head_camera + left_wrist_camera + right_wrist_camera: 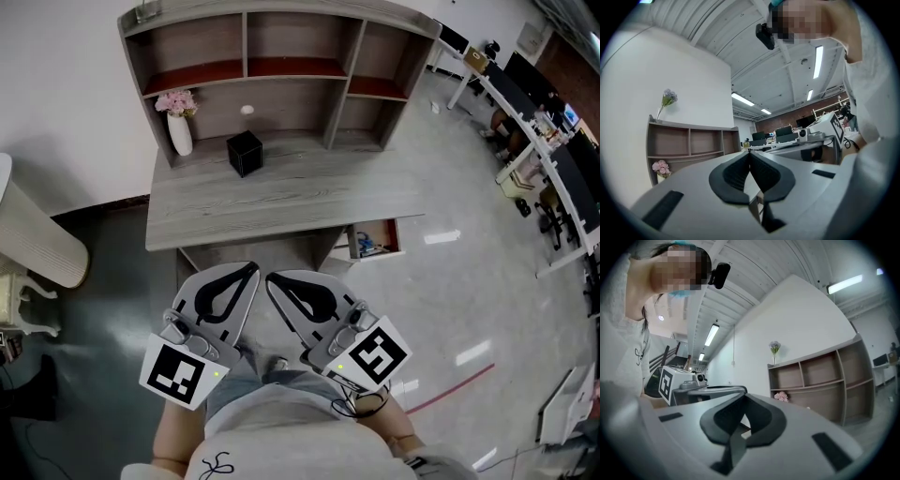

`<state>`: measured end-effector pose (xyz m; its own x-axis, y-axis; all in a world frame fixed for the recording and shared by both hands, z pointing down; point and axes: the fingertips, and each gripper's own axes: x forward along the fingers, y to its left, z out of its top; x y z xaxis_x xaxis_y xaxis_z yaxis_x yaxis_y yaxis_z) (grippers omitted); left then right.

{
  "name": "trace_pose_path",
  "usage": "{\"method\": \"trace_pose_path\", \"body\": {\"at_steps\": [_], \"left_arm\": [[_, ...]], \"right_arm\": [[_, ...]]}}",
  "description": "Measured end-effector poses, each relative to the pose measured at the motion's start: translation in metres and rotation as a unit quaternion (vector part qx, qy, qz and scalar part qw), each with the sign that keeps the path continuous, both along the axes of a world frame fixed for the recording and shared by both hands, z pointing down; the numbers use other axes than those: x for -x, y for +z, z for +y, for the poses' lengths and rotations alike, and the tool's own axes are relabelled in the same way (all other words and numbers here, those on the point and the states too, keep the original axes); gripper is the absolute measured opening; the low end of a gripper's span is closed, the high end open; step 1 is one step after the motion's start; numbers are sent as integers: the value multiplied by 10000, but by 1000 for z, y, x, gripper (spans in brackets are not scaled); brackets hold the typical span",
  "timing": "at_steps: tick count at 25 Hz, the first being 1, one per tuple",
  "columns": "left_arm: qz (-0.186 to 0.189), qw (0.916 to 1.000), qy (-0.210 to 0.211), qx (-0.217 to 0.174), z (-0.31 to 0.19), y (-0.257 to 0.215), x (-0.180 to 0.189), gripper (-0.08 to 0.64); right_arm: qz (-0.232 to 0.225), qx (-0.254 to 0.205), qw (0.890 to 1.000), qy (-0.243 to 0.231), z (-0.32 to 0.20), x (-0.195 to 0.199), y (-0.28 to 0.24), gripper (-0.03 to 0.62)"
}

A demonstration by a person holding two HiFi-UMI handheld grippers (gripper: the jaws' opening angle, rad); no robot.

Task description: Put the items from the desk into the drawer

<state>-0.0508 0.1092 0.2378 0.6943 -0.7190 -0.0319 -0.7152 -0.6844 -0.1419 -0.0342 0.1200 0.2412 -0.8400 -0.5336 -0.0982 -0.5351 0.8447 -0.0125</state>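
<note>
Grey wood-grain tabletop (281, 202) with a shelf hutch (281, 66) along its rear edge. Rear-left corner: white vase (180, 134), upright, pink flowers (175, 101) in it. Just right of the vase, near rear centre: black cube box (245, 152), standing alone. Behind the box, at the hutch back panel: small white round object (247, 111), too small to identify.

Under the front-right corner: drawer (377, 238) pulled open, some small things inside, not clear enough to name.

Left gripper (255, 267) is held close to the person's body, short of the front edge. Its own view shows the jaws (750, 152) with tips pressed together and nothing between them. Right gripper (272, 278) is just beside it, jaws (742, 397) likewise closed and empty. Tips of the two nearly meet. Black cube box lies well apart from both, across the tabletop.
</note>
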Motion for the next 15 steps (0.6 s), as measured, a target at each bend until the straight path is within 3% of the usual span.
{"method": "trace_pose_path", "body": {"at_steps": [7,15], "left_arm": [[38,9998,194,75,-34,4,-4,11],[107,9991,386,135,-84,7,17,11]], "right_arm": [[-86,39,9997,237,-34,-6,1,8],[-138,110,9985,523,-86,11,1,8]]}}
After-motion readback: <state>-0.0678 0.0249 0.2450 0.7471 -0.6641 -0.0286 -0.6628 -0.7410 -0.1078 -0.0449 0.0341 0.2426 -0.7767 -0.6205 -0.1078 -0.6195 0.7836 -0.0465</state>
